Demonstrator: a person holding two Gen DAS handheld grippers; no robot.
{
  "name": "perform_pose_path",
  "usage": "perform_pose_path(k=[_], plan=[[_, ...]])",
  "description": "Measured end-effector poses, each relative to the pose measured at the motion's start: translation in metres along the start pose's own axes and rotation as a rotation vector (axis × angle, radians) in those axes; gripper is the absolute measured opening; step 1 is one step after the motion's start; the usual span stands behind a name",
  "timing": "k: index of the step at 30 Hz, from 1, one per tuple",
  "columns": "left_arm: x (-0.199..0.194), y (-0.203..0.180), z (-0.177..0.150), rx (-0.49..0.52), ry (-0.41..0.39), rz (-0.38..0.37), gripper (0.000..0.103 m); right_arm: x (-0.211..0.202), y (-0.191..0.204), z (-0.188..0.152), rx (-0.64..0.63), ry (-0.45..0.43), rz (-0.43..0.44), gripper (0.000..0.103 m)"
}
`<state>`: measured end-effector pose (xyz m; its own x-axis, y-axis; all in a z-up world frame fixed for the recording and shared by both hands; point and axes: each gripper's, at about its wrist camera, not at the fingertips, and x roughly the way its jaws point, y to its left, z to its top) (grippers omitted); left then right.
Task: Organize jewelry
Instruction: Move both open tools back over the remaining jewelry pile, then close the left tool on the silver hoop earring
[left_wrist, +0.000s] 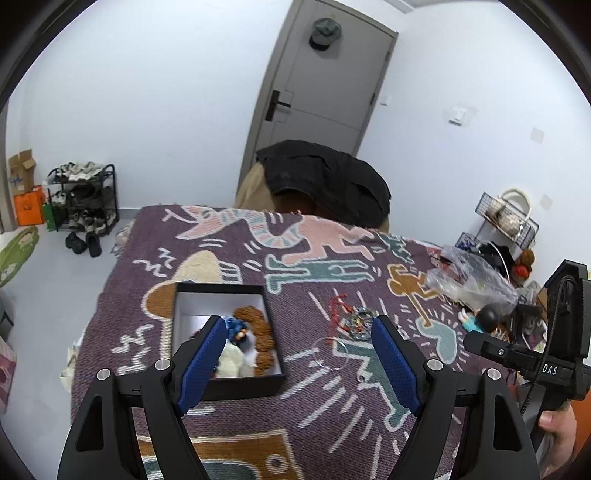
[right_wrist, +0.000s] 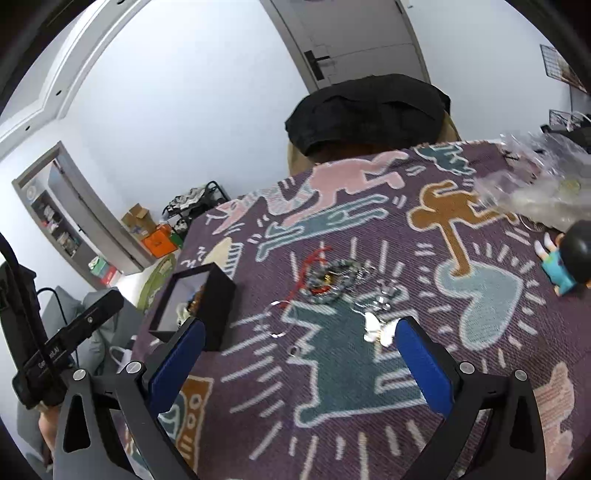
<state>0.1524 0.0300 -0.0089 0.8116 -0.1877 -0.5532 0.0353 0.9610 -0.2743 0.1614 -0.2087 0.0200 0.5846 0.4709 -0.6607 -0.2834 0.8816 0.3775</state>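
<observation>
Both grippers, left (left_wrist: 299, 354) and right (right_wrist: 299, 354), hang spread and empty. We see jewelry (right_wrist: 334, 282) tangled on the blanket (right_wrist: 369, 424) beside the box (right_wrist: 218, 295); one pinch could drag out several pieces together.

Open black box (left_wrist: 225, 384) w/ brown bead bracelets inside; loose jewelry pile (right_wrist: 334, 282) on blanket beside it, apart.
</observation>
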Motion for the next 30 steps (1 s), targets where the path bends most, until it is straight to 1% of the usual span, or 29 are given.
perform_pose_path(k=[2, 4, 8, 9, 10, 12, 13, 15, 16, 18, 23, 27, 30], plan=[[0.005, -0.007, -0.002, 0.017, 0.012, -0.002, 0.08, 0.0, -0.006, -0.002, 0.009, -0.003, 0.0, 0.103], [0.011, -0.014, -0.003, 0.032, 0.029, -0.004, 0.074, 0.0, -0.013, -0.005, 0.016, -0.001, -0.004, 0.103], [0.026, -0.029, -0.007, 0.064, 0.069, -0.015, 0.059, 0.001, -0.03, -0.009, 0.053, 0.005, -0.01, 0.101], [0.03, -0.033, -0.008, 0.073, 0.078, -0.018, 0.056, 0.002, -0.035, -0.01, 0.064, 0.006, -0.013, 0.097], [0.035, -0.038, -0.01, 0.086, 0.091, -0.02, 0.054, 0.002, -0.04, -0.011, 0.073, 0.008, -0.015, 0.091], [0.043, -0.045, -0.014, 0.104, 0.112, -0.024, 0.046, 0.003, -0.047, -0.013, 0.093, 0.018, -0.014, 0.083], [0.047, -0.048, -0.015, 0.11, 0.123, -0.027, 0.043, 0.003, -0.051, -0.015, 0.103, 0.021, -0.012, 0.081], [0.058, -0.055, -0.019, 0.121, 0.154, -0.032, 0.034, 0.003, -0.057, -0.018, 0.114, 0.02, -0.009, 0.078], [0.065, -0.059, -0.021, 0.13, 0.171, -0.032, 0.033, 0.002, -0.06, -0.019, 0.117, 0.021, -0.009, 0.074], [0.074, -0.065, -0.024, 0.143, 0.19, -0.03, 0.031, 0.003, -0.064, -0.021, 0.121, 0.024, -0.008, 0.072], [0.096, -0.076, -0.029, 0.166, 0.241, -0.013, 0.026, 0.003, -0.078, -0.025, 0.145, 0.023, -0.012, 0.069], [0.116, -0.078, -0.03, 0.166, 0.284, 0.007, 0.025, 0.004, -0.088, -0.028, 0.162, 0.024, -0.005, 0.064], [0.132, -0.079, -0.033, 0.16, 0.323, 0.019, 0.025, 0.007, -0.093, -0.029, 0.173, 0.029, -0.002, 0.064]])
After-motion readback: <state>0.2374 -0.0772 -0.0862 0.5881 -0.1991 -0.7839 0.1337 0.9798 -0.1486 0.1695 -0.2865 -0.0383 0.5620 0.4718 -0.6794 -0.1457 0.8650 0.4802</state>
